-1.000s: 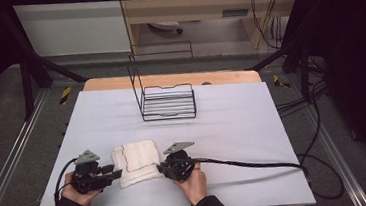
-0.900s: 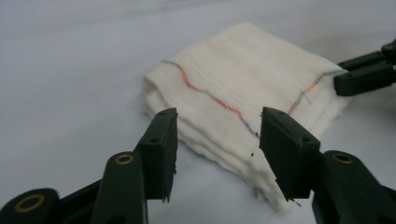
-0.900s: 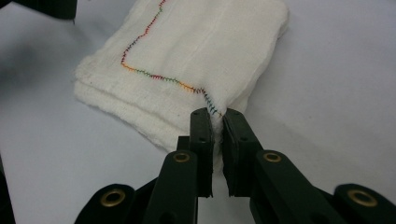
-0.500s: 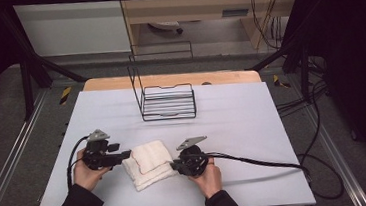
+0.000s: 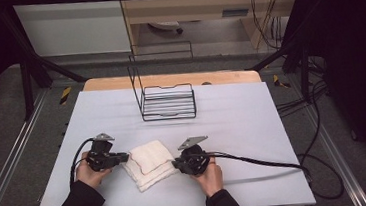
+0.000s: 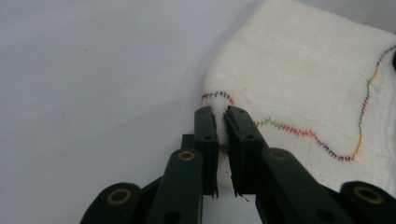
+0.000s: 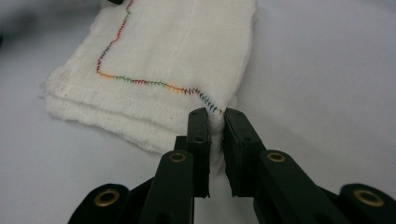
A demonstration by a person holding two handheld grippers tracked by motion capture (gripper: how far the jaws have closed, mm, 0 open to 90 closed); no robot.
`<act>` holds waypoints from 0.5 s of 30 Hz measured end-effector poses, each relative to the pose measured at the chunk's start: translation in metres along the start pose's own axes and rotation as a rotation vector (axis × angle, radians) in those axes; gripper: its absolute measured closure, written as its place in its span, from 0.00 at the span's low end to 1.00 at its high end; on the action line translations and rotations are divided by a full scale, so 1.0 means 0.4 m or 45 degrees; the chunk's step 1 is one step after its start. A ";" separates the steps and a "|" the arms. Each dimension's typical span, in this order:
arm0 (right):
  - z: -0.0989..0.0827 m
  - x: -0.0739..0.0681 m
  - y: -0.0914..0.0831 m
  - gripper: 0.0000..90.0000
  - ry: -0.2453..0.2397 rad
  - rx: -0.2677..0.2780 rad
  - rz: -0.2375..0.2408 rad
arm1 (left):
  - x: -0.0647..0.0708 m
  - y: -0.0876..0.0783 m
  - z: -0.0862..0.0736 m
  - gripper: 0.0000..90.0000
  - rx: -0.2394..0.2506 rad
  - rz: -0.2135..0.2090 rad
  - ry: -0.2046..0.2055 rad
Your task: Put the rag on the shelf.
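White folded cloth [image 5: 149, 164] lies on table [image 5: 253, 127], well in front of wire rack [image 5: 167, 102]. Left gripper [image 5: 124, 158], jaws just closing, pinches cloth's left corner; right gripper [image 5: 175, 165] clamps opposite edge. Two-sided hold likely for lifting stack square, unsagging.

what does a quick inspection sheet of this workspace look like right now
surface: pale table top, flat and bare around the work
job's things: folded white cloth with coloured stitching, lying flat
clutter: black wire rack at the far side
grippers: left gripper has just been closing, pinching a cloth corner; right gripper shut on another corner
cables: black cable trails right across the table
surroundings: dark frame rails, wooden furniture behind
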State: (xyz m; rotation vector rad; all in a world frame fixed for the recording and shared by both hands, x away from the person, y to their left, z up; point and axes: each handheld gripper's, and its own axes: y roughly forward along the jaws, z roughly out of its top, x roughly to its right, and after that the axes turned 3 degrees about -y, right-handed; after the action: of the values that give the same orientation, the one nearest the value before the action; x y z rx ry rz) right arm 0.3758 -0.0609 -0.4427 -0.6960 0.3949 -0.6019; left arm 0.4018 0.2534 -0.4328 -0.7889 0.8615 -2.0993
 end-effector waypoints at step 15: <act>0.017 0.047 0.001 0.83 -0.027 0.075 -0.076 | 0.051 -0.062 -0.057 0.71 0.093 0.066 0.080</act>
State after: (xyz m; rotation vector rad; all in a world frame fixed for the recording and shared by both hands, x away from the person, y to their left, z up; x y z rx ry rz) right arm 0.3939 -0.0694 -0.4406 -0.6590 0.3359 -0.6597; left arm 0.3643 0.2574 -0.4218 -0.6584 0.8247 -2.1070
